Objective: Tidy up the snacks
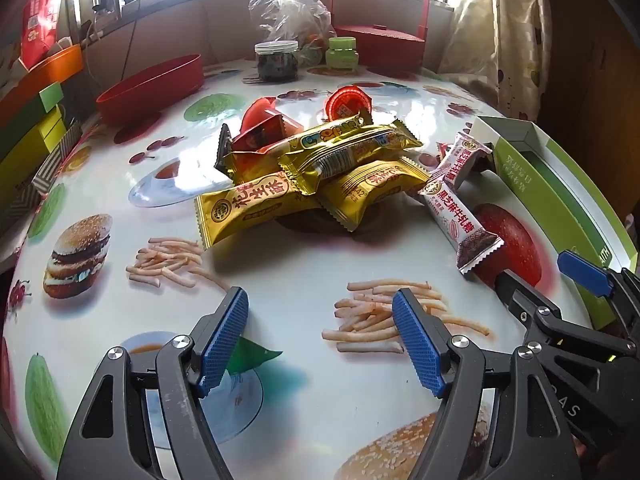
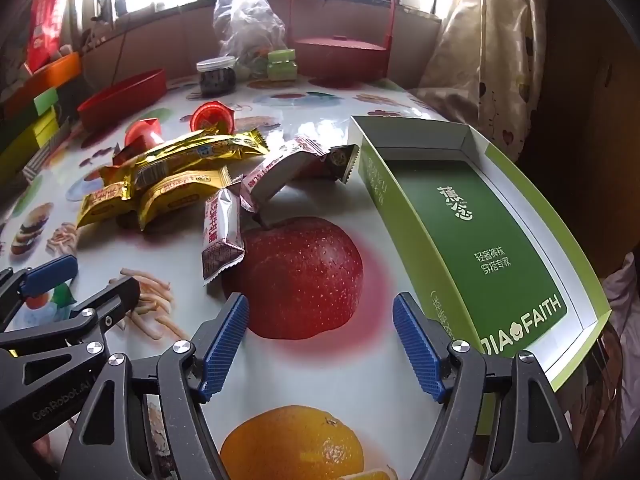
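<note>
Sitting on the right side of the printed tablecloth (image 2: 320, 384), the green and white box (image 2: 472, 216) lies open with nothing inside but its green printed floor. Just left of it, 2 pink and white bars lean together, one (image 2: 280, 168) touching a small dark packet (image 2: 340, 162) that rests against the box's near-left wall, the other (image 2: 222, 232) lying across a printed apple. Farther left is a heap of gold wrapped snacks (image 1: 320, 168), several overlapping, with red wrapped pieces (image 1: 260, 128) behind and a red jelly cup (image 1: 348, 106) beyond. At the far left a red oval tub (image 1: 152, 88) stands, its inside hidden from here. At the far edge stand a dark jar with a white lid (image 1: 277, 62), holding something dark, a small green jar (image 1: 341, 54), a clear plastic bag (image 1: 288, 8) with blurred contents, and a closed red handled box (image 2: 340, 52). The left gripper (image 1: 320, 340) hovers near the heap, jaws spread wide and holding nothing; the right gripper (image 2: 320, 340) hovers over the apple print, jaws likewise wide apart.
</note>
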